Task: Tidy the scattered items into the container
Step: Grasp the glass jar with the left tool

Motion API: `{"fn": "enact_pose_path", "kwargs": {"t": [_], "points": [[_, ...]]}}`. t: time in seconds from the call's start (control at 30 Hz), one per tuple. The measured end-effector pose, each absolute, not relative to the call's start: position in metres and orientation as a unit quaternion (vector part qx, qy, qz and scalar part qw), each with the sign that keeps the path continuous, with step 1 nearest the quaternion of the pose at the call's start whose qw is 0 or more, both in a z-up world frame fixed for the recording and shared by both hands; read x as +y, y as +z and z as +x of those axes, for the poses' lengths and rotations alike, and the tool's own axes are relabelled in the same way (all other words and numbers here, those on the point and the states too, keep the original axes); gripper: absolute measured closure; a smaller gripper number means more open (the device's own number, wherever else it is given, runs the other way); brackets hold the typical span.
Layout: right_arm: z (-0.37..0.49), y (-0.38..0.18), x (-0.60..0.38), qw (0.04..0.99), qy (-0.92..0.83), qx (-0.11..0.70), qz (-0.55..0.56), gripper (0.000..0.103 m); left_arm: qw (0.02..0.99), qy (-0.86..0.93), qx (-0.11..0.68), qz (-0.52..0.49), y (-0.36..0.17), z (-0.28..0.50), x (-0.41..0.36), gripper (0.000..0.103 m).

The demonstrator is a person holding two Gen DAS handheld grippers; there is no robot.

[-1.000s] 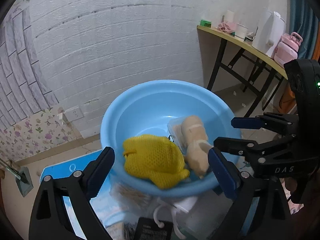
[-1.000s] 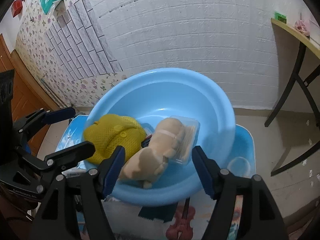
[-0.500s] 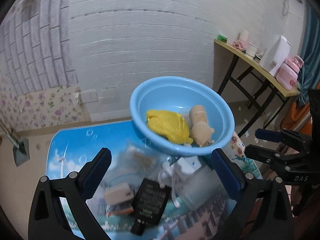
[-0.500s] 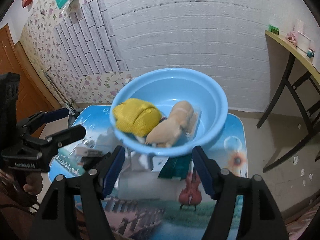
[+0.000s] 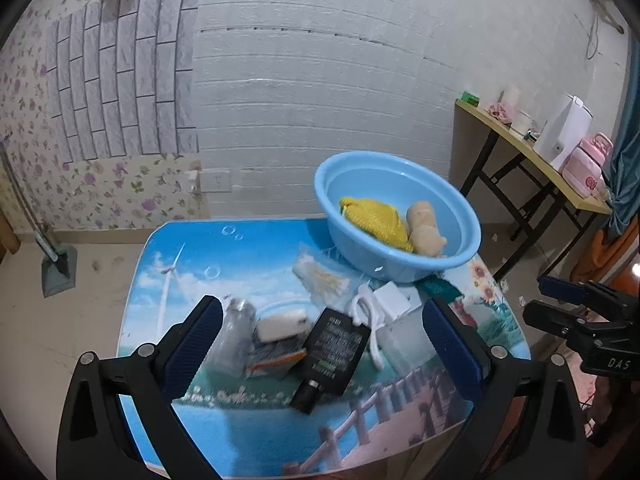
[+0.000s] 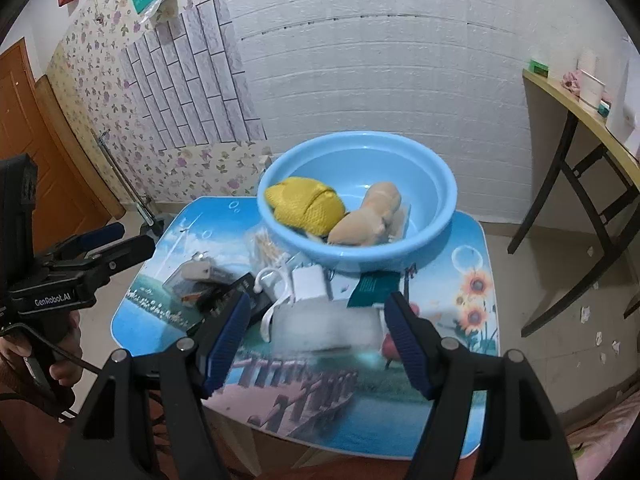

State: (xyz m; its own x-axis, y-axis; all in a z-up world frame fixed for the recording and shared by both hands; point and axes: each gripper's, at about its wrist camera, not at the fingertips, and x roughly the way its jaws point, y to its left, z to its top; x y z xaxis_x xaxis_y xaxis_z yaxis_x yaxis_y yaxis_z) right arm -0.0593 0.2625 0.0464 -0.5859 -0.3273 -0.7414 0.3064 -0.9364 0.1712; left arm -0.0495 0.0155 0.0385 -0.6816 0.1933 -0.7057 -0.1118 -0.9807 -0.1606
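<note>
The left gripper (image 5: 322, 346) spreads its blue-padded fingers (image 5: 192, 346) wide, grasping nothing; the right gripper (image 6: 314, 338) is likewise released and empty. The left body reads "GenRobot.AI", the right "DAS". Between the left fingers lies a black rectangular adapter (image 5: 334, 350) with tiny unreadable print, a white charger with looped cable (image 5: 390, 300) at its 1 o'clock. The round light-blue plastic basin (image 5: 466, 236) sits at 1 o'clock on the picture-printed bench (image 5: 192, 264), holding a yellow mesh bundle (image 5: 376, 220) and a tan plush toy (image 5: 424, 228).
</note>
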Motion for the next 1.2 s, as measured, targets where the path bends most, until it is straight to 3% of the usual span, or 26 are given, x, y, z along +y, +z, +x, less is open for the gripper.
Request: {"fn": "enact_pose_path", "kwargs": {"t": [0.37, 0.67, 0.8, 1.0, 1.2], "points": [[-0.032, 0.021, 0.264, 0.165, -0.874, -0.032, 0.456, 0.033, 0.067, 0.9, -0.042, -0.428, 0.002, -0.022, 0.005, 0.003], [-0.039, 0.017, 0.263, 0.156, -0.873, -0.032, 0.462, 0.024, 0.044, 0.904, -0.038, -0.423, -0.007, -0.028, -0.01, 0.003], [-0.05, 0.008, 0.265, 0.151, -0.871, -0.04, 0.466, 0.008, 0.038, 0.902, -0.017, -0.43, -0.022, -0.037, -0.012, 0.003], [-0.065, -0.009, 0.263, 0.154, -0.865, -0.041, 0.476, 0.001, 0.043, 0.895, 0.009, -0.445, -0.045, -0.051, -0.016, 0.003], [-0.08, -0.027, 0.247, 0.165, -0.859, 0.005, 0.484, 0.0, 0.049, 0.892, -0.014, -0.45, -0.059, -0.061, -0.035, 0.003]]}}
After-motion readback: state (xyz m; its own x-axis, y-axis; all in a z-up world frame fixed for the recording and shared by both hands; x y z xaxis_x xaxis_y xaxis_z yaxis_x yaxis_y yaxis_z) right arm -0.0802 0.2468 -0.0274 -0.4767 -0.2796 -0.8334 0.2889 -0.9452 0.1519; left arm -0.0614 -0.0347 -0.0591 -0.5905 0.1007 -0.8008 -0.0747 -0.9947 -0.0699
